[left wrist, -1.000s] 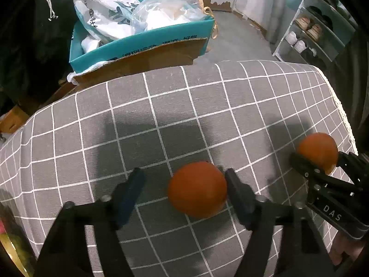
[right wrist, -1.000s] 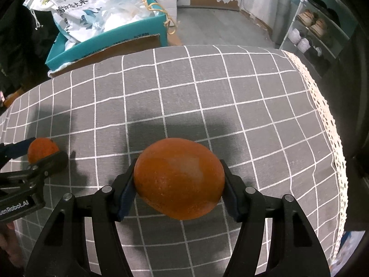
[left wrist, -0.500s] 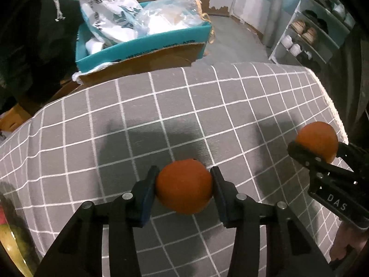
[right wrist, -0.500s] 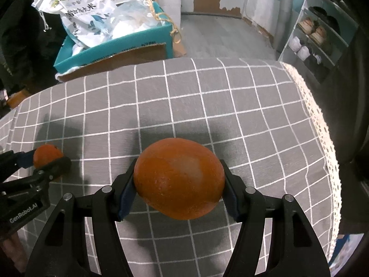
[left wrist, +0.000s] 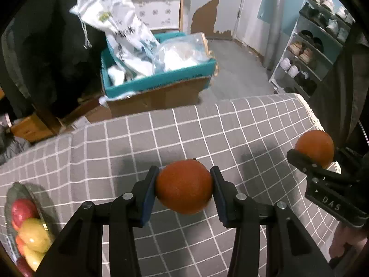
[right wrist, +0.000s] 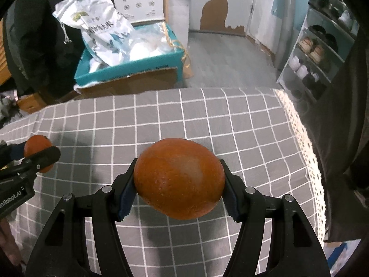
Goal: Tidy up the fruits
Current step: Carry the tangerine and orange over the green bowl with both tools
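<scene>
My left gripper (left wrist: 184,190) is shut on a round orange (left wrist: 184,186) and holds it above the grey checked tablecloth (left wrist: 143,138). My right gripper (right wrist: 178,182) is shut on a larger orange (right wrist: 179,177), also held above the cloth. Each gripper shows in the other's view: the right one with its orange (left wrist: 314,149) at the right edge, the left one with its orange (right wrist: 38,149) at the left edge. A glass plate (left wrist: 10,194) with red and yellow fruits (left wrist: 30,228) sits at the lower left of the left wrist view.
Beyond the table's far edge stands a teal and cardboard box (left wrist: 159,87) with white bags (left wrist: 120,34). A shoe rack (left wrist: 309,53) stands at the right. A lace trim (right wrist: 306,152) marks the table's right edge.
The left gripper closed on its orange and lifted it. Both grippers rose and tilted up, showing more of the room. The fruit plate came into the left wrist view.
</scene>
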Demonstrator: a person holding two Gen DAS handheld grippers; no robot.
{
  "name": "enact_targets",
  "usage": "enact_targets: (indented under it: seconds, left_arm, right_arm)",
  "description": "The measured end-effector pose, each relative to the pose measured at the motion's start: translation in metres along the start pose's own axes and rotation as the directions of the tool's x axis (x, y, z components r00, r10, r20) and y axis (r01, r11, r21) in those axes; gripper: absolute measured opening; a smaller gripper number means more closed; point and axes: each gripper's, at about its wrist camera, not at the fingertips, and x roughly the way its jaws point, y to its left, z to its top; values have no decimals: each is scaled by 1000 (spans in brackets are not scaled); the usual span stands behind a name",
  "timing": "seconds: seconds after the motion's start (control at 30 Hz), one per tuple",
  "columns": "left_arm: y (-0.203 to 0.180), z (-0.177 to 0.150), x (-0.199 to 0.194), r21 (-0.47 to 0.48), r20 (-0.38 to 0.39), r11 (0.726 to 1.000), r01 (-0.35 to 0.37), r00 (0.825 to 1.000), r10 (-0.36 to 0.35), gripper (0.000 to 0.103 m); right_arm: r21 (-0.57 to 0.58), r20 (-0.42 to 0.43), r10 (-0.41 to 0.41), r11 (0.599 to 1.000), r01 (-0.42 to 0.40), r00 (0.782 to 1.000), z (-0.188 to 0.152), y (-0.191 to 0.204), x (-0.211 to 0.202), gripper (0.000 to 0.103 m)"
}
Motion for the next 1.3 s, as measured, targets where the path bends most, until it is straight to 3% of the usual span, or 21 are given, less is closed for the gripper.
enact_targets:
  seconds: [0.77, 1.3]
  left_arm:
    - [24, -7, -120, -33, 198, 999, -29, 980, 35, 46]
    - [76, -33, -177, -112, 265, 991, -79, 958, 107, 46]
  right_arm:
    - [-76, 172, 48, 996, -35, 984, 15, 41, -104, 64]
    - [-200, 220, 155, 974, -111, 963, 13, 110, -147, 64]
